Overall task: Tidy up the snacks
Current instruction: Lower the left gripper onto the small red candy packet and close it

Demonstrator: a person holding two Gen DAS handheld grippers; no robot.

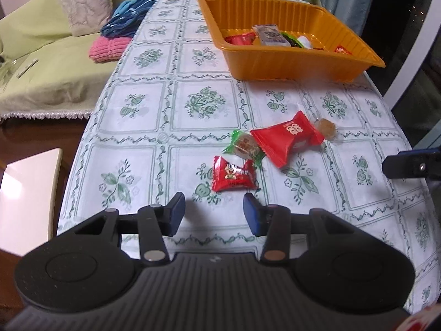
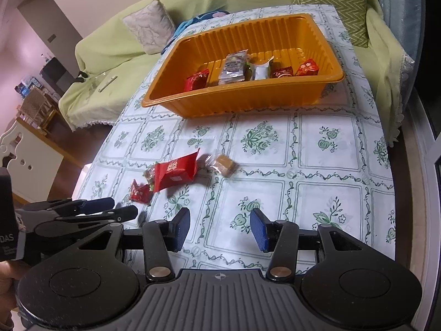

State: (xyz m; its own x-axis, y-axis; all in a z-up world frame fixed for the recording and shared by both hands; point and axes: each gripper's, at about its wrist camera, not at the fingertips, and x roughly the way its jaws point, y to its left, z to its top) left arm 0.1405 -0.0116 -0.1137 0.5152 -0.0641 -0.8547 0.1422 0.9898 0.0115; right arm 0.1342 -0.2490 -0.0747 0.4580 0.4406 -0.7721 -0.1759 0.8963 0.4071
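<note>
An orange tray (image 1: 303, 64) (image 2: 242, 99) stands at the far end of the table with several wrapped snacks inside. Loose on the tablecloth lie a small red candy (image 1: 233, 174) (image 2: 140, 191), a green-wrapped candy (image 1: 244, 144) (image 2: 150, 175), a larger red packet (image 1: 288, 139) (image 2: 175, 173) and a clear-wrapped brown candy (image 1: 326, 129) (image 2: 223, 165). My left gripper (image 1: 214, 213) (image 2: 121, 207) is open and empty, just short of the small red candy. My right gripper (image 2: 220, 227) is open and empty over bare cloth, right of the snacks; one of its fingers (image 1: 408, 164) shows in the left wrist view.
The table carries a white and green floral cloth (image 1: 198, 104) (image 2: 317, 149). A green-covered sofa (image 1: 49, 63) (image 2: 115, 55) with cushions runs behind and to the left. A pink cushion (image 1: 109, 49) and blue fabric (image 1: 129, 13) lie at the table's left edge.
</note>
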